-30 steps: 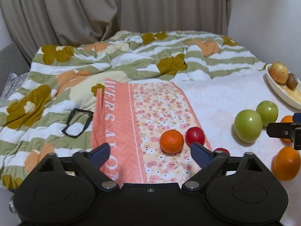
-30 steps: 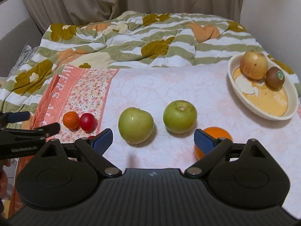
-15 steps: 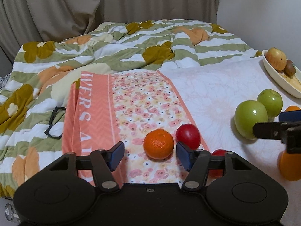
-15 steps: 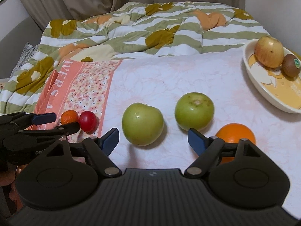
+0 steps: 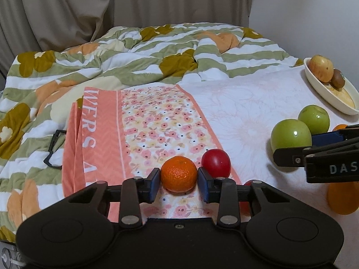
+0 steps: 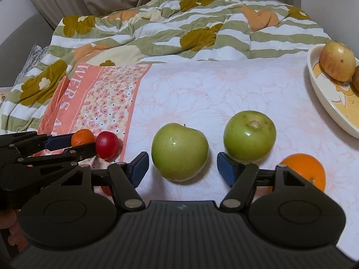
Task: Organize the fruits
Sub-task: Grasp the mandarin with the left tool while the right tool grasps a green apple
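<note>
Your small, round orange mandarin [image 5: 179, 173] sits on the floral pink-bordered cloth [image 5: 154, 121], pinched between the blue pads of your left gripper [image 5: 179, 182], with the small glossy red fruit [image 5: 216, 162] just beside it. Squeeze gently, lift straight up so the red fruit isn't nudged, then carry it toward the cream oval dish [image 6: 325, 103]. Your right gripper [image 6: 182, 168] is spread wide before the nearer big green apple [image 6: 179, 151]. Half a second ago the left pads stood apart from the mandarin; now they touch it
</note>
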Motion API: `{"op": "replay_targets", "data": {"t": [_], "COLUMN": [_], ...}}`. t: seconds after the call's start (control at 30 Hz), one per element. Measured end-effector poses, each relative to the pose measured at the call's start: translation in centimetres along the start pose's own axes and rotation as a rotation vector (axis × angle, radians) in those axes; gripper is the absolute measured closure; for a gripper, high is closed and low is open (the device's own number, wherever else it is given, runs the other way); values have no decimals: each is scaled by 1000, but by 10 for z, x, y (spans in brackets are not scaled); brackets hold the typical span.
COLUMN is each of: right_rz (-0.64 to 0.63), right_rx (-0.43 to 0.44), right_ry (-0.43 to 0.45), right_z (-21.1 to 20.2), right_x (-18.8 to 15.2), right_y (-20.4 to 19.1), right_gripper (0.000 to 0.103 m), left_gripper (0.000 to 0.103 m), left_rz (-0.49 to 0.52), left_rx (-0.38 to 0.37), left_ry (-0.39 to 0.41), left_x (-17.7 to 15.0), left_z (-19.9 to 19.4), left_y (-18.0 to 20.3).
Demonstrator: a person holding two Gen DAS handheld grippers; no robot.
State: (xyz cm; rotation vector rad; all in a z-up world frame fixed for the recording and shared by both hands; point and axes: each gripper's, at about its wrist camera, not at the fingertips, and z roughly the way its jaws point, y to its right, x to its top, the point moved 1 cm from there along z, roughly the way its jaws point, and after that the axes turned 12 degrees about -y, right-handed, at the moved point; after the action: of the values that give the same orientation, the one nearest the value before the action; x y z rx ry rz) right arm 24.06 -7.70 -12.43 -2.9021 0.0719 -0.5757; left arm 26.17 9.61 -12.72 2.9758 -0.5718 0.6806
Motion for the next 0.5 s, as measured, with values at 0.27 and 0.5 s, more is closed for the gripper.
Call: {"op": "replay_targets", "data": {"t": [0.27, 0.5], "right_rz": [-6, -4], "right_rx": [-1, 1], "right_ry": [3, 7], "right_z": [7, 5], "right_x": [2, 2], "right_y": [-3, -4], "right_gripper": [32, 33], "left_gripper": [64, 64], "left_rz": [-11, -18], "left_rx": [7, 21], "left_ry": [9, 34], "left_x": [-2, -4], "left_z": [-3, -14], "left_y": [1, 1]}}
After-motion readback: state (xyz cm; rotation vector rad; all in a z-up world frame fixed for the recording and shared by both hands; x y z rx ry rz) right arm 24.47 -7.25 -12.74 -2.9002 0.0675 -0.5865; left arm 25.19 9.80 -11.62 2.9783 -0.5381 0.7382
